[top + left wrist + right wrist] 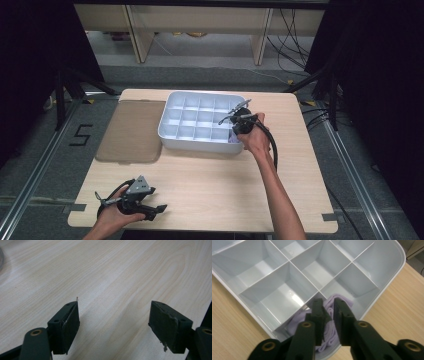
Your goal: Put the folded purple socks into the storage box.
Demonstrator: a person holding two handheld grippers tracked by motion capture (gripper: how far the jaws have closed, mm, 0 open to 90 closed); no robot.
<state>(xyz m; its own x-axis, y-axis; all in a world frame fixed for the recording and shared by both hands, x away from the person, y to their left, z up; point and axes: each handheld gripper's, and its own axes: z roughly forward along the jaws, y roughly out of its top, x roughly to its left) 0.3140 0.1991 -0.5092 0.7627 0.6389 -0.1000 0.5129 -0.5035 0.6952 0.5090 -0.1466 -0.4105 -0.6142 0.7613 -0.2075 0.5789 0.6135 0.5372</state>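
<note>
Lilac folded cloth (332, 315) sat in the white divided plastic tray's (387, 282) corner cell, the right gripper (329, 305) nearly closed above it, best lifted straight toward twelve o'clock, while the left gripper (113, 315) gaped empty.

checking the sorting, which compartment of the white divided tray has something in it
The corner compartment directly under the right gripper, nearest the person: it holds a lilac cloth. The other compartments of the divided tray in view look bare.

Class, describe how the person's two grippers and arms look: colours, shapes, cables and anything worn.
Both grippers, left gripper and right gripper, are black with flat rectangular jaw pads and brass-coloured pivot rivets. A grey three-cornered plate tops the left; a black cable trails from the right. Forearms are bare, no sleeves.
</note>
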